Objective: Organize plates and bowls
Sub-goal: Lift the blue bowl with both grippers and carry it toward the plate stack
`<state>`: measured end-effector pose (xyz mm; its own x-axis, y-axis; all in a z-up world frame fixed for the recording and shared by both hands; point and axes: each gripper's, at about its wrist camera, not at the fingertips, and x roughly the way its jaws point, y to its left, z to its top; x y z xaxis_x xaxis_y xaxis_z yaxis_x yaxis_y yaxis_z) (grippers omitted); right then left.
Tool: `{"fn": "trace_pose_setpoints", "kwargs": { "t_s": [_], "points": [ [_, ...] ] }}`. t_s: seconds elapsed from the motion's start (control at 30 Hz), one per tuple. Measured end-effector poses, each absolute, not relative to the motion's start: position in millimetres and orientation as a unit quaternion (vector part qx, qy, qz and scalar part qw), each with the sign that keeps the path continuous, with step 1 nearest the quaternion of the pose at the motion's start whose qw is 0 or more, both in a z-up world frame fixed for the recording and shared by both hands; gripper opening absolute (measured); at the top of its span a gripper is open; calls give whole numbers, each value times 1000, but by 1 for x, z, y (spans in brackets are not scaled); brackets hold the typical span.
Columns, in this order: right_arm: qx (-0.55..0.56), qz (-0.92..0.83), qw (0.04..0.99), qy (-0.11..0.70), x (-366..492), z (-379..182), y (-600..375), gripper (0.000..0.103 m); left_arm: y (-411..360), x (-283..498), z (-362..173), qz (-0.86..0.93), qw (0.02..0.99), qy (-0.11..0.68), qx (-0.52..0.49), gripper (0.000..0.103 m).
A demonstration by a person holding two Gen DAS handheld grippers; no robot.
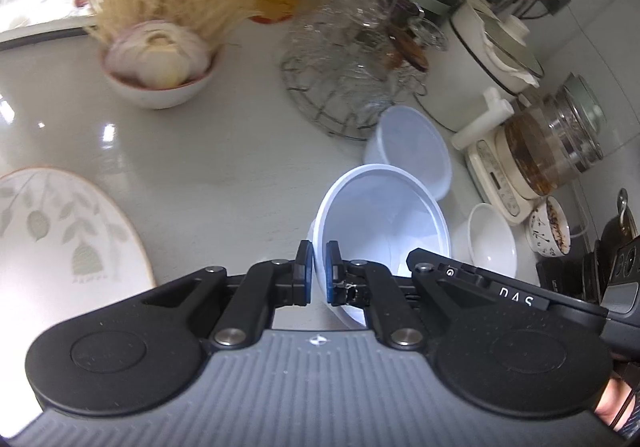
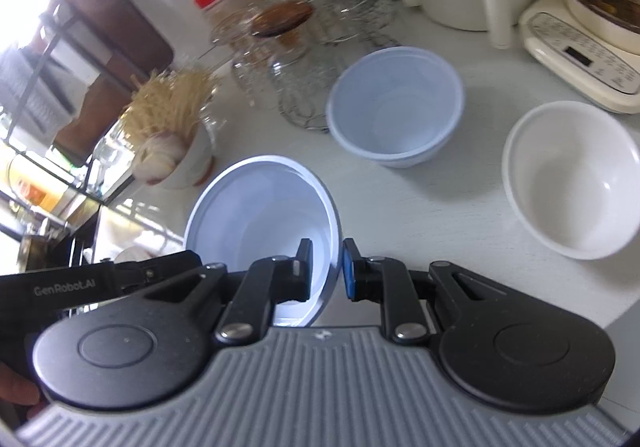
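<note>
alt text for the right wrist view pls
The right gripper straddles the rim of a tilted pale blue plastic bowl over a white counter. Beyond stand a second pale blue bowl and an empty white ceramic bowl.

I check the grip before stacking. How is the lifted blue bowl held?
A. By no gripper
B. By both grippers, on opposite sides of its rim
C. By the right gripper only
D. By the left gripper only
B: the left gripper and right gripper each pinch the blue bowl at its rim.
</note>
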<state>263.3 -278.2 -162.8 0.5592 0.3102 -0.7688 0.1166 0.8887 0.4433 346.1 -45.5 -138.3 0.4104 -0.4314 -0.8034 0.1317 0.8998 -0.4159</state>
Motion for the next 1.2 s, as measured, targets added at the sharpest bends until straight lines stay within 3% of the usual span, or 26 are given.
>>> {"fn": "trace_pose_setpoints", "kwargs": {
  "t_s": [0.67, 1.2],
  "points": [
    [173, 107, 834, 513, 287, -191, -234, 20, -9, 339, -176, -115, 808, 552, -173, 8],
    [194, 105, 820, 528, 282, -203, -240, 21, -14, 349, -179, -125, 807, 553, -164, 9]
  ]
}}
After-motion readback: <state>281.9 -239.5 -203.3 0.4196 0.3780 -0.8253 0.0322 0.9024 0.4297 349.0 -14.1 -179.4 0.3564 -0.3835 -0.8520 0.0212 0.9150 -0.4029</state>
